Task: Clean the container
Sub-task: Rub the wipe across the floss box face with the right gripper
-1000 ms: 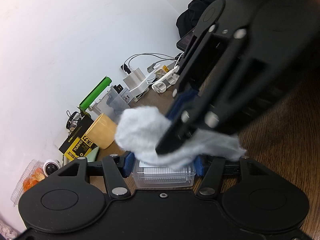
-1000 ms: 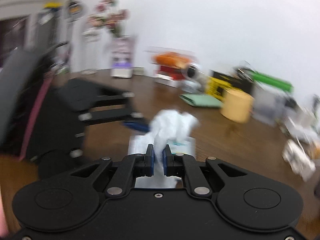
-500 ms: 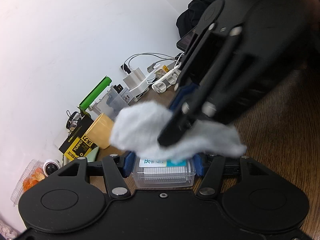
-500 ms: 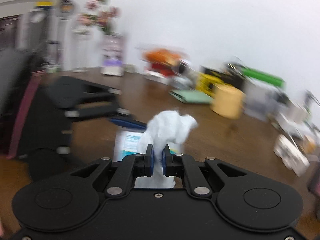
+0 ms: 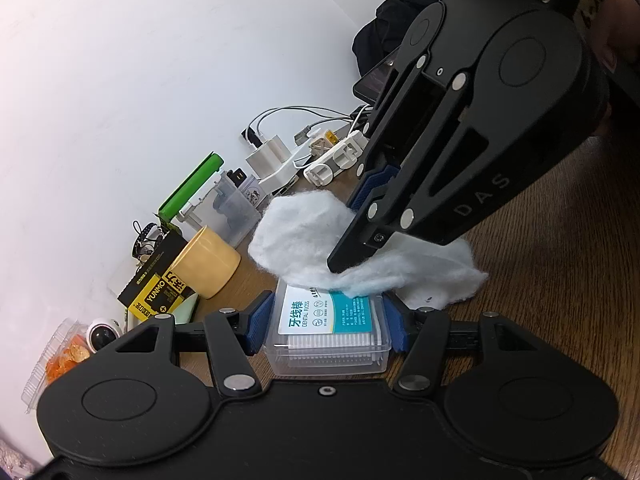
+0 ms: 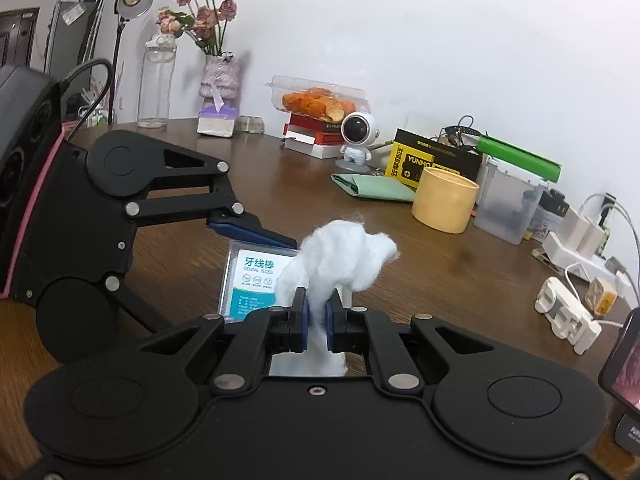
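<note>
A clear plastic dental floss container point(image 5: 326, 334) with a white and teal label lies flat on the wooden table, and my left gripper point(image 5: 326, 320) is shut on its two sides. A wad of white cotton point(image 5: 304, 236) rests on the far part of the lid, pinched in my right gripper point(image 5: 352, 252), which reaches in from the upper right. In the right wrist view the same cotton point(image 6: 340, 256) sticks up between the blue pads of my right gripper point(image 6: 316, 314), above the container point(image 6: 250, 276). The left gripper point(image 6: 256, 236) holds the box from the left there.
Along the wall stand a yellow cup point(image 6: 444, 204), a yellow and black box point(image 6: 428, 164), a green-lidded clear box point(image 6: 512, 200), chargers with cables point(image 6: 576, 240), an astronaut figure point(image 6: 356, 136), a snack tray point(image 6: 316, 100) and a vase of flowers point(image 6: 218, 76). A phone point(image 6: 624, 360) leans at the right edge.
The right gripper has dragged the cotton wad back and forth over the lid; more of the label shows now. The left gripper and the container have stayed put.
</note>
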Demonstrator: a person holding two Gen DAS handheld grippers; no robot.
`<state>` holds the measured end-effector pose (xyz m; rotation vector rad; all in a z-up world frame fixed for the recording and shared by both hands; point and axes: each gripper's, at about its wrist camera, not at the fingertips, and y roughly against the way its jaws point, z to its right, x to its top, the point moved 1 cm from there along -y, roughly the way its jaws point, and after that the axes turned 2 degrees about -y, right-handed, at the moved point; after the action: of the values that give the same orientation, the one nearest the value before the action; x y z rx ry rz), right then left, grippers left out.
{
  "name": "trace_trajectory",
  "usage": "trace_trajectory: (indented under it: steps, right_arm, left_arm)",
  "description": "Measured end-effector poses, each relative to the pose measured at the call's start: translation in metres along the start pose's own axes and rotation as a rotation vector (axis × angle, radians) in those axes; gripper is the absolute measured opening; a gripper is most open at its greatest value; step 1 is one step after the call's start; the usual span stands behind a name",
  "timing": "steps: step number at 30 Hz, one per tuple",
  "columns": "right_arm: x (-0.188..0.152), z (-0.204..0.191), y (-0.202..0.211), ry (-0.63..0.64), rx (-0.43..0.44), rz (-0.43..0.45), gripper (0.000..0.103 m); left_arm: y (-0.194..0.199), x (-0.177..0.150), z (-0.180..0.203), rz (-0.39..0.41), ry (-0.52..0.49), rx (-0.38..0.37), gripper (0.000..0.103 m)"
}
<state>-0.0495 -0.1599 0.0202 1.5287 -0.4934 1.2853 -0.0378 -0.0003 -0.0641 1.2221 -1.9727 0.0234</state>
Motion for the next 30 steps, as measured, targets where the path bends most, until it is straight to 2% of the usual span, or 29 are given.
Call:
trace_trajectory:
  steps: [10,30]
  right_arm:
    - [-0.0004,0.0039,-0.0011,-0.029,-0.031,-0.011,0.01]
    - [0.0,0.0023,-0.0006,-0.026,-0.03,-0.009,0.01]
  left_arm:
    - [0.0002,0.0009,-0.0001,0.0,0.0,0.0,0.056]
    - [-0.0013,0.0029,0.0021,0.0,0.002,0.001,0.056]
